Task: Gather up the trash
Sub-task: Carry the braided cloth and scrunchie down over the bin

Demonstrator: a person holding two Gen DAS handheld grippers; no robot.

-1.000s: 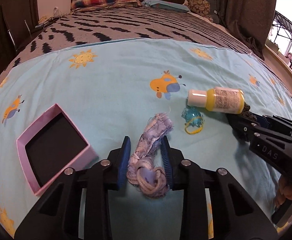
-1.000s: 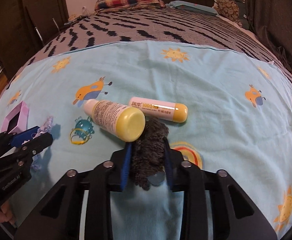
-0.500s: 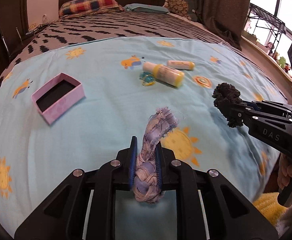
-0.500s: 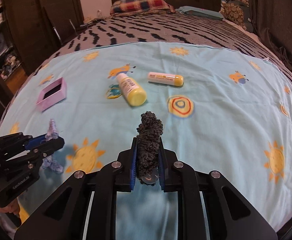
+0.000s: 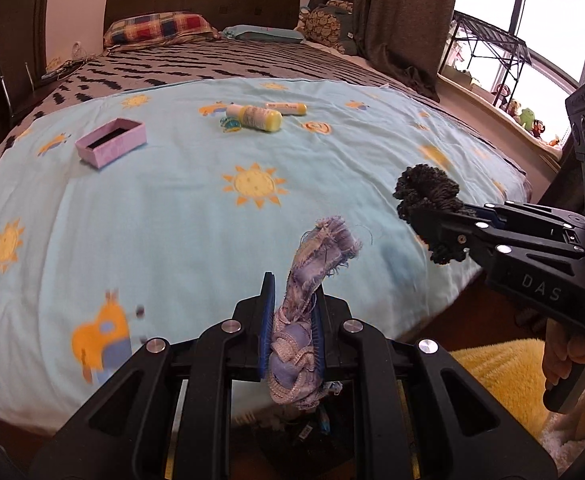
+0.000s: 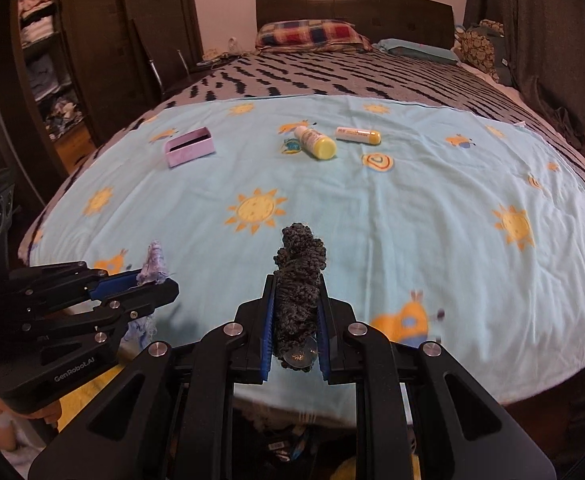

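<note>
**Blue and grey scraps held off the bed's foot**

Pale blue frayed fabric scrap (image 5: 306,312) pinched in left gripper (image 5: 292,320). Dark grey knitted yarn bundle (image 6: 298,288) clamped in right gripper (image 6: 295,320). Both just above near edge of light blue sun-print sheet (image 6: 412,208); pink open box (image 6: 190,151) far up it.

Left claw (image 5: 292,320) clamped tight, right claw (image 6: 295,320) clamped, both tilted downward
</note>
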